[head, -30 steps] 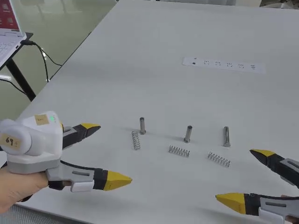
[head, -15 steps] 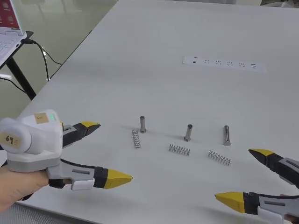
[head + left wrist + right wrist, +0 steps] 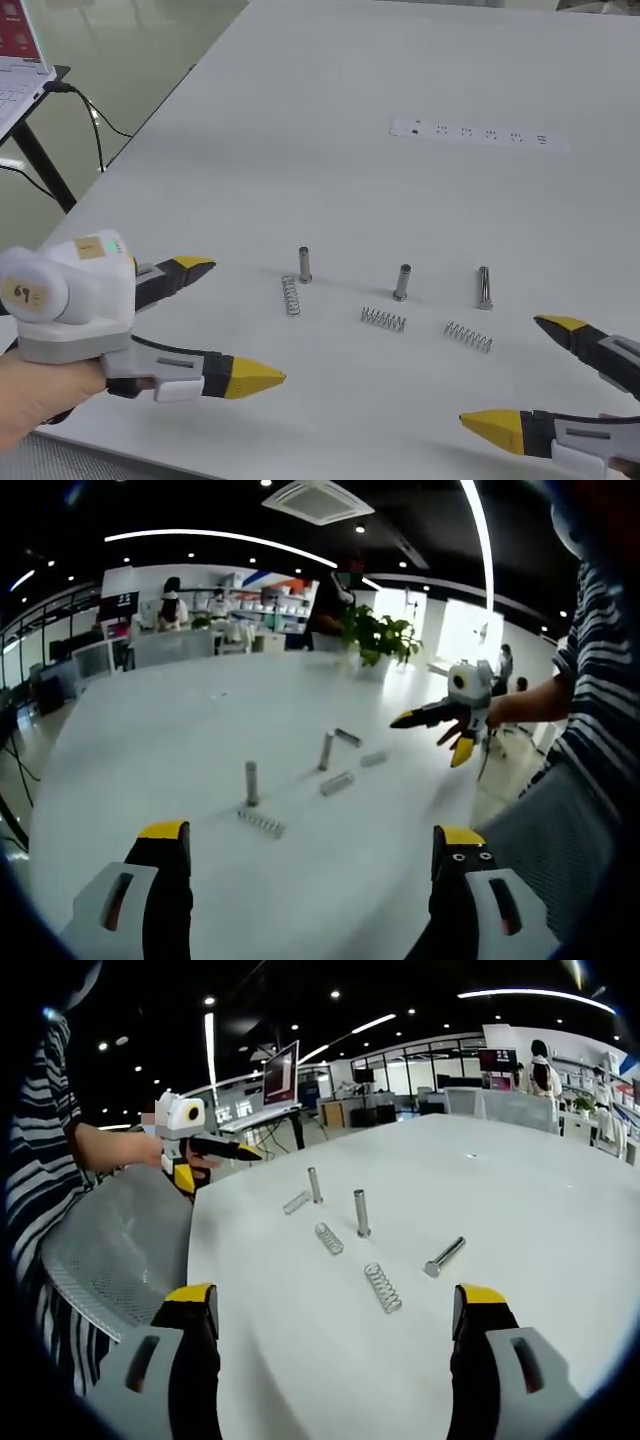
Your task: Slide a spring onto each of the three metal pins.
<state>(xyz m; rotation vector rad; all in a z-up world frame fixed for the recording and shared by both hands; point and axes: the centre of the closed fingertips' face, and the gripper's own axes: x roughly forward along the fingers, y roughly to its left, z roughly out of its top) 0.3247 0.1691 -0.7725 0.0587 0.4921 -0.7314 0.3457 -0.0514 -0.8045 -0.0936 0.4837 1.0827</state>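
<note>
Left gripper (image 3: 232, 320): fingers released, spread wide, empty, over worktop (image 3: 330, 90) near edge. Right gripper (image 3: 518, 372): same, released, empty. Between them, row of pins: left pin (image 3: 304, 265) and middle pin (image 3: 403, 282) upright, right pin (image 3: 484, 287) lying flat. Left spring (image 3: 291, 297), middle spring (image 3: 383, 320), right spring (image 3: 468, 338) loose on worktop, one beside each pin.
</note>
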